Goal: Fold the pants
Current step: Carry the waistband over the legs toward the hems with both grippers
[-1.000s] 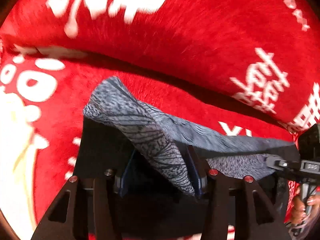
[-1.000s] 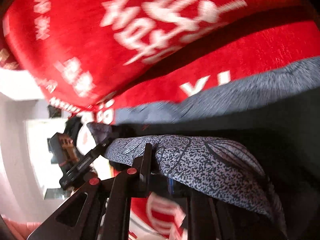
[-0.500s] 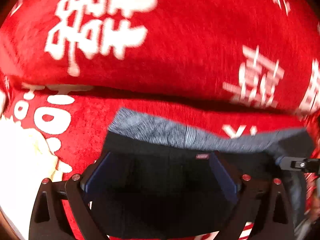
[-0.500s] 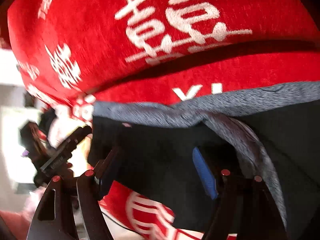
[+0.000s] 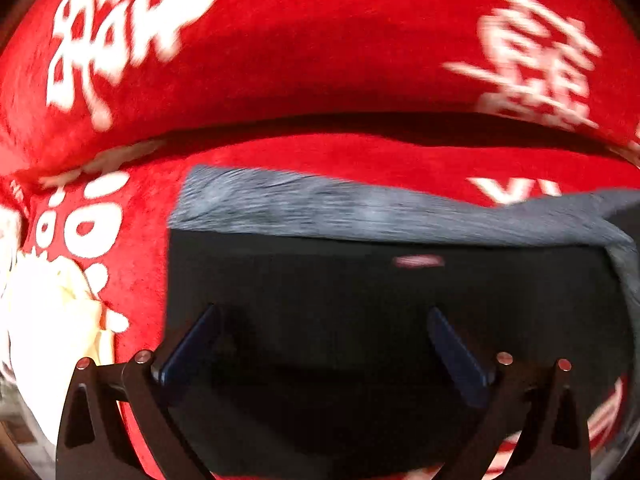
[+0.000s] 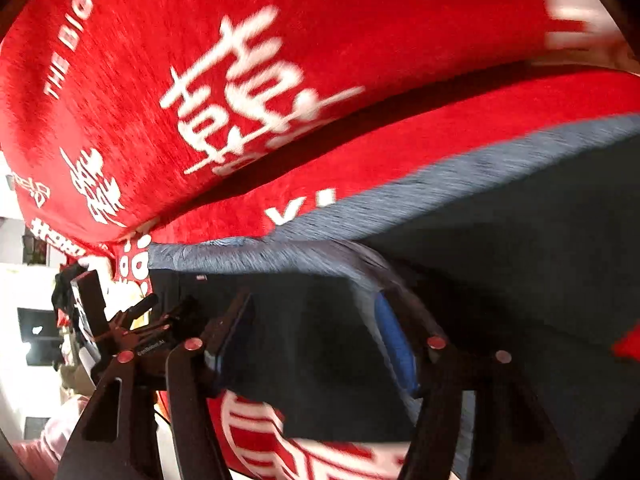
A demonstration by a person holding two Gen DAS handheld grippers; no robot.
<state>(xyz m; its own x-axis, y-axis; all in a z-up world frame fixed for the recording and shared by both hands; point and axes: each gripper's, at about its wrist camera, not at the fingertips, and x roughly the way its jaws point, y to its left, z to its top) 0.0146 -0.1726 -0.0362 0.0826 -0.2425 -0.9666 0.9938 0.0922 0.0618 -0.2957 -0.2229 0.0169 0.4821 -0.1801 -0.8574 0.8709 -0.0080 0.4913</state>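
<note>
The dark pants (image 5: 360, 300) lie folded on a red blanket, with a grey patterned waistband (image 5: 320, 210) along their far edge. My left gripper (image 5: 324, 336) is open and empty, jaws wide above the dark cloth. In the right wrist view the pants (image 6: 320, 340) and the grey band (image 6: 440, 176) fill the lower right. My right gripper (image 6: 316, 320) is open and empty over the pants' left end. The left gripper's body (image 6: 120, 320) shows at the left edge of that view.
The red blanket (image 5: 320, 60) with white characters covers the seat and the backrest behind the pants. A pale cream patch (image 5: 48, 320) lies at the left. A bright white room (image 6: 24, 320) shows past the blanket's left edge.
Both grippers let go of the grey patterned cloth, opened wide and drew back. The pants now lie flat, with the grey band along the far edge.
</note>
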